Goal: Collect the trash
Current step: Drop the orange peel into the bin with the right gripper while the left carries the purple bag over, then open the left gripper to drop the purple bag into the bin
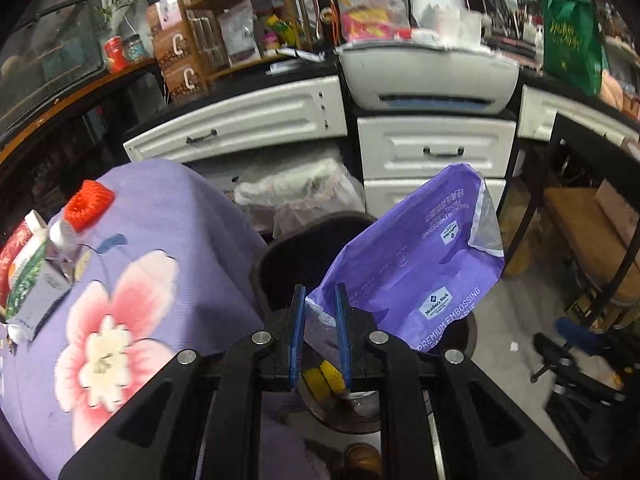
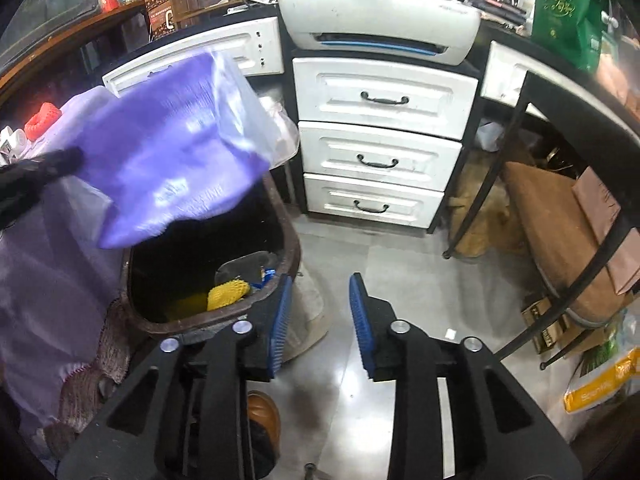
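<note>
My left gripper (image 1: pixel 320 294) is shut on a corner of a purple plastic tissue wrapper (image 1: pixel 420 248), which hangs over the dark trash bin (image 1: pixel 280 252). In the right wrist view the same wrapper (image 2: pixel 172 152) is blurred, above the bin's brown rim (image 2: pixel 294 240). A yellow foam net (image 2: pixel 228 294) and other scraps lie inside the bin. My right gripper (image 2: pixel 320 286) is open with nothing between its blue pads; it is over the floor, just right of the bin. A red foam net (image 1: pixel 89 204) and cartons (image 1: pixel 28 276) lie on the purple flowered tablecloth (image 1: pixel 152 280) to the left.
White drawers (image 2: pixel 380 152) with a printer (image 2: pixel 380 20) on top stand behind the bin. A black desk leg (image 2: pixel 480 184) and a brown cushioned seat (image 2: pixel 560 240) are to the right. A brown shoe (image 2: pixel 264 412) is on the grey floor below my grippers.
</note>
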The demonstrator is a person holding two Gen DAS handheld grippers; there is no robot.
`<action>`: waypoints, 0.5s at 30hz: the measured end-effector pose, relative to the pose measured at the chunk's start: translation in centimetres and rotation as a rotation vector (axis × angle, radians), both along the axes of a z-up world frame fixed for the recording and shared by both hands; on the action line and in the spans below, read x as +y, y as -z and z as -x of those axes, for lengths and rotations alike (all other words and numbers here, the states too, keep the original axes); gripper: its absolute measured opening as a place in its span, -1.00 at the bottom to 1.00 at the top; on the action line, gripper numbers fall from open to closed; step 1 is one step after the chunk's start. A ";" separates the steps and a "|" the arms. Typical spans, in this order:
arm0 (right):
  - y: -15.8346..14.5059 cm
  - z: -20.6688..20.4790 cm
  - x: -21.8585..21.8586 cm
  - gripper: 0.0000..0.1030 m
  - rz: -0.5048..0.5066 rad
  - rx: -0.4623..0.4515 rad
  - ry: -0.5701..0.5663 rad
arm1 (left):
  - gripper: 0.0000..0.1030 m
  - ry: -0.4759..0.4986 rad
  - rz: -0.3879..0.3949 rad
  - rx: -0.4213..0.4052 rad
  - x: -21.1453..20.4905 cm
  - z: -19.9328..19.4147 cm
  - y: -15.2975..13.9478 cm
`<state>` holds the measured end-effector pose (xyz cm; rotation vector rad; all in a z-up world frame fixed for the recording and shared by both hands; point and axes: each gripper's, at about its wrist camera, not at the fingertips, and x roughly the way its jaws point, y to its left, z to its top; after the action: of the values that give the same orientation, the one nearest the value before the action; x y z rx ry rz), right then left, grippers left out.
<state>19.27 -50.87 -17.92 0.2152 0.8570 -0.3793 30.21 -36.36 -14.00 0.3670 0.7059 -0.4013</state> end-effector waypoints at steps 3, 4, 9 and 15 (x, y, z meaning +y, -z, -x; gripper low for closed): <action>-0.6 0.5 -0.2 -0.16 0.026 -0.018 0.006 | -0.71 0.000 -0.032 0.013 -0.9 -0.6 1.2; -0.8 0.8 -0.3 -0.13 0.029 -0.024 0.009 | -0.71 -0.002 -0.041 0.016 -1.2 -0.6 1.6; -1.4 1.3 -0.4 0.03 0.022 -0.040 0.026 | -0.69 -0.006 -0.091 0.047 -2.4 -1.6 3.6; -1.7 1.8 -0.5 0.23 0.037 -0.061 0.040 | -0.26 -0.018 -0.157 0.053 -2.8 -1.8 4.6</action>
<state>17.50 -51.32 -16.23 0.2092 0.7856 -0.4231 31.97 -39.20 -18.57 0.4989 0.7947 -0.3404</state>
